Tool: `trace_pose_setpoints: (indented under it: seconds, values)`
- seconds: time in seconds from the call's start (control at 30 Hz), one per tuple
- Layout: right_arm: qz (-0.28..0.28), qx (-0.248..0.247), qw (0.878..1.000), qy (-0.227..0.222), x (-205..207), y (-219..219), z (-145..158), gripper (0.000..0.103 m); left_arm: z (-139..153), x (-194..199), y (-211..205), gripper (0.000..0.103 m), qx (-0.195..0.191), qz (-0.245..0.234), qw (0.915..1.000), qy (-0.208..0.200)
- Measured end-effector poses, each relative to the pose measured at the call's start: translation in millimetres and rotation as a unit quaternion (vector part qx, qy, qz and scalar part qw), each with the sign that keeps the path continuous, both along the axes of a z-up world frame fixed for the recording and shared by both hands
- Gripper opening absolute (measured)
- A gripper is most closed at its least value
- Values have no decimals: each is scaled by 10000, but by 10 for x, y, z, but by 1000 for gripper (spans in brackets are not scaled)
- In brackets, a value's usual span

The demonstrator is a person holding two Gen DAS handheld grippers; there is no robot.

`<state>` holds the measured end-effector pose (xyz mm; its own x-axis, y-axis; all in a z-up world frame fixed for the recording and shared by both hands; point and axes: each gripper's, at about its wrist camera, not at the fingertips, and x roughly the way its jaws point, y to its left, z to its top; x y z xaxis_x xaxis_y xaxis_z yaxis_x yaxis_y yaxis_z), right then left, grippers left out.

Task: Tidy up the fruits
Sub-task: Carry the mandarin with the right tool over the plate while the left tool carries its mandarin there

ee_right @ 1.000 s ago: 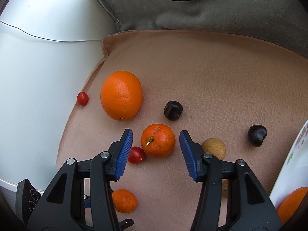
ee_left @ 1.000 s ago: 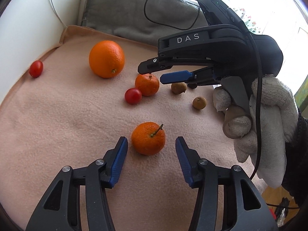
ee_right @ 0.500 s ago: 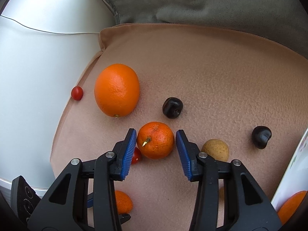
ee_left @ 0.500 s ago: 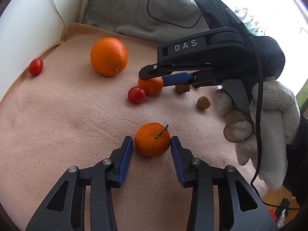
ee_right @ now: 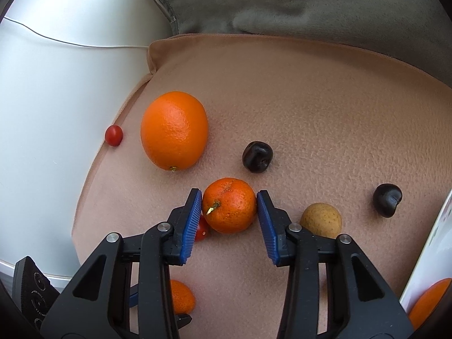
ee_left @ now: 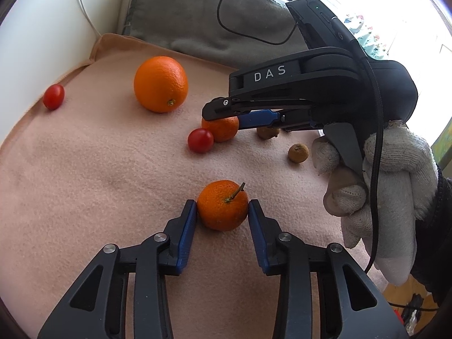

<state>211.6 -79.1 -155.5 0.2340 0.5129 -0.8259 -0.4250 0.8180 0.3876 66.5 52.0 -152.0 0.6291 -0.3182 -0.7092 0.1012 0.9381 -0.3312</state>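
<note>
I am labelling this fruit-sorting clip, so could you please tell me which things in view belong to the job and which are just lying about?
Part of the job: stemmed mandarin, second mandarin, large orange, cherry tomato, dark fruit, brown fruit.
Just lying about: grey cushion, black cable, white wire, peach blanket.

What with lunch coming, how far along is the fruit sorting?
Done: perhaps one orange fruit on the plate. In hand: left gripper and right gripper have just been closing, pads against the stemmed tangerine and second tangerine. Left: big orange, tomatoes, dark fruits, brown fruit on the blanket.
</note>
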Motion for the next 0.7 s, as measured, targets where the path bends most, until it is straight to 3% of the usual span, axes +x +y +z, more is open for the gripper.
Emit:
trace_pose_setpoints:
  seconds: [0.7]
  values:
    - [-135,278,9991,-301,-167,-218,336,41,109,-34,10,35,-12,101,9999,-126]
